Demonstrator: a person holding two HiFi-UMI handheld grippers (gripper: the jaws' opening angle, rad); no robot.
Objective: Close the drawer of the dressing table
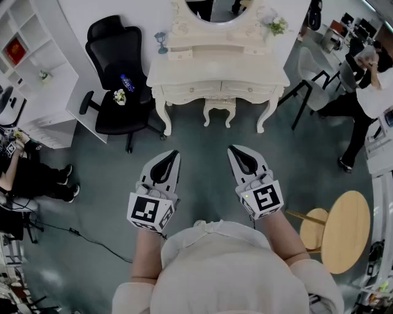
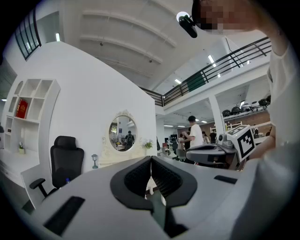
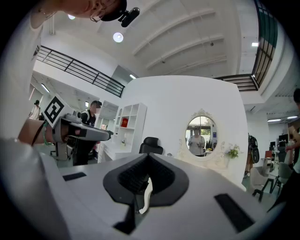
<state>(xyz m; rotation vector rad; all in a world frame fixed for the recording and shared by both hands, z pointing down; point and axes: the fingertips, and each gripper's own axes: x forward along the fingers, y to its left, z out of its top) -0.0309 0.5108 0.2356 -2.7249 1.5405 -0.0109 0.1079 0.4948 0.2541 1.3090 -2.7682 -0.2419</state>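
The white dressing table (image 1: 218,72) stands against the far wall, with an oval mirror (image 1: 212,8) above it and a small stool (image 1: 219,108) tucked under it. Its two drawer fronts (image 1: 191,91) look flush with the table's front. My left gripper (image 1: 175,153) and right gripper (image 1: 232,148) hover side by side over the floor, well short of the table and pointing towards it. Both are shut with nothing between the jaws. The mirror (image 2: 123,133) shows far ahead past the left gripper (image 2: 151,158). In the right gripper view the mirror (image 3: 200,136) is far beyond the right gripper (image 3: 148,155).
A black office chair (image 1: 120,80) stands left of the table, beside a white shelf unit (image 1: 31,67). A grey chair (image 1: 310,72) and a person (image 1: 368,92) are at the right, a round wooden table (image 1: 347,230) near right. Another person (image 1: 24,178) sits at left.
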